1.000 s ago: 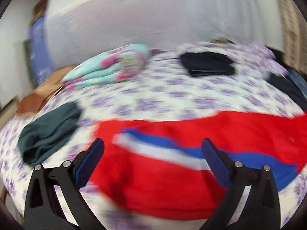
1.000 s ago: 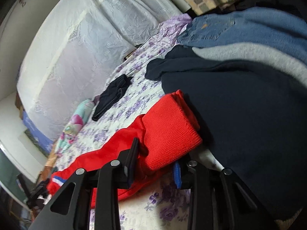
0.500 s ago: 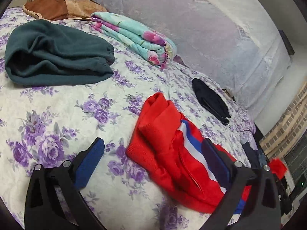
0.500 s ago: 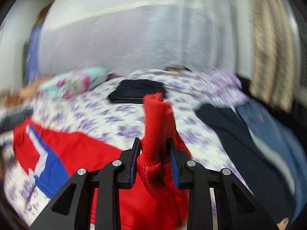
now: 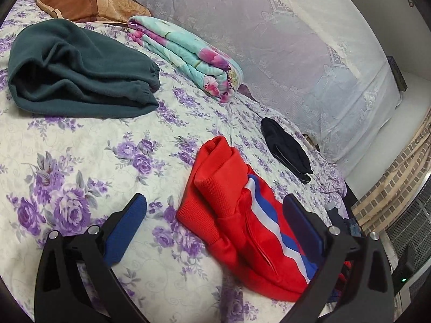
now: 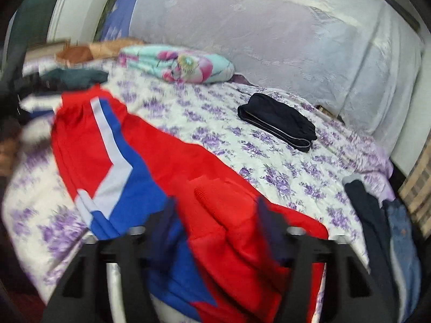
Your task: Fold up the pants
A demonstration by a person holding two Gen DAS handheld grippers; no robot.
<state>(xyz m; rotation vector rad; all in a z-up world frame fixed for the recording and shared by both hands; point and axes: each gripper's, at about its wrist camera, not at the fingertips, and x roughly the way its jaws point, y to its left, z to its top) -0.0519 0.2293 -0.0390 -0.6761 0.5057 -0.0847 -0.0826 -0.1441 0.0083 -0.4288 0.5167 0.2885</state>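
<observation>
The red pants [image 5: 242, 215] with a blue and white stripe lie on the floral bedsheet [image 5: 80, 167]. In the left wrist view the waistband end points away from me. My left gripper [image 5: 212, 223] is open and empty, hovering over that end. In the right wrist view the pants [image 6: 167, 167] stretch from upper left to lower right, with a ribbed cuff [image 6: 223, 204] folded onto the legs. My right gripper [image 6: 215, 223] is open above the cuff, blurred by motion.
A folded dark green garment [image 5: 75, 70], a floral blanket [image 5: 188, 53] and a brown cushion [image 5: 80, 5] lie at the far left. A folded black garment [image 6: 277, 121] lies further back. Dark and denim clothes [image 6: 385, 220] are piled at the right edge. A lace curtain [image 5: 269, 40] hangs behind.
My right gripper has opened and let go of the red cuff, which now lies on the pants. My left gripper moved slightly closer to the waistband end.
</observation>
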